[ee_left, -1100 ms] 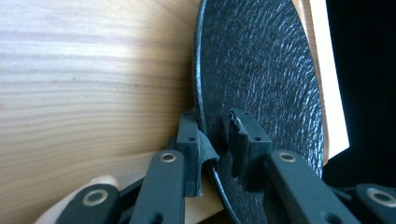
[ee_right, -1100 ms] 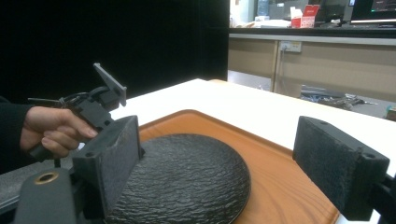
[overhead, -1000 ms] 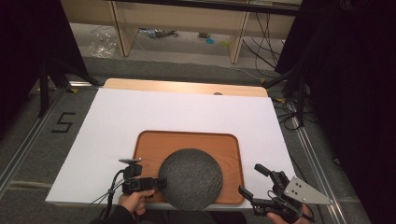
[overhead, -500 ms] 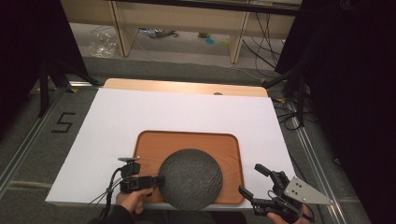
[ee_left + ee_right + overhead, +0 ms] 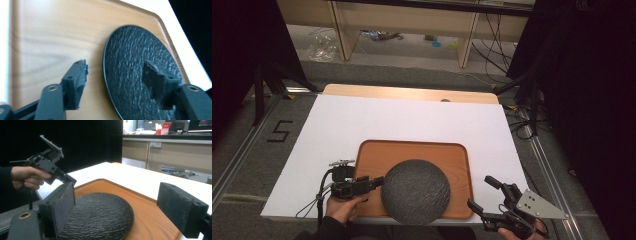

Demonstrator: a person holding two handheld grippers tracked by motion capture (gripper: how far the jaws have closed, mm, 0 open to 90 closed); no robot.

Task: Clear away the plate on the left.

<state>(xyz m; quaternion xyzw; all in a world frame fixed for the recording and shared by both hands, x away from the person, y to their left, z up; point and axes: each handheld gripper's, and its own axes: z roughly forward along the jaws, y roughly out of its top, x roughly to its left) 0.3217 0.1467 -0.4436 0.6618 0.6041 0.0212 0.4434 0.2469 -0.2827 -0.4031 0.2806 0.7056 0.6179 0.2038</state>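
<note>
Left gripper (image 5: 379, 182) has just been opening, jaws wide astride the dark plate's (image 5: 416, 191) rim, gripping nothing; right gripper (image 5: 487, 193) gapes empty. A clipped rim could skid the plate across the tray (image 5: 412, 151).

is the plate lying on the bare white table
No, the plate lies on the wooden tray, which itself sits on the white table.
</note>
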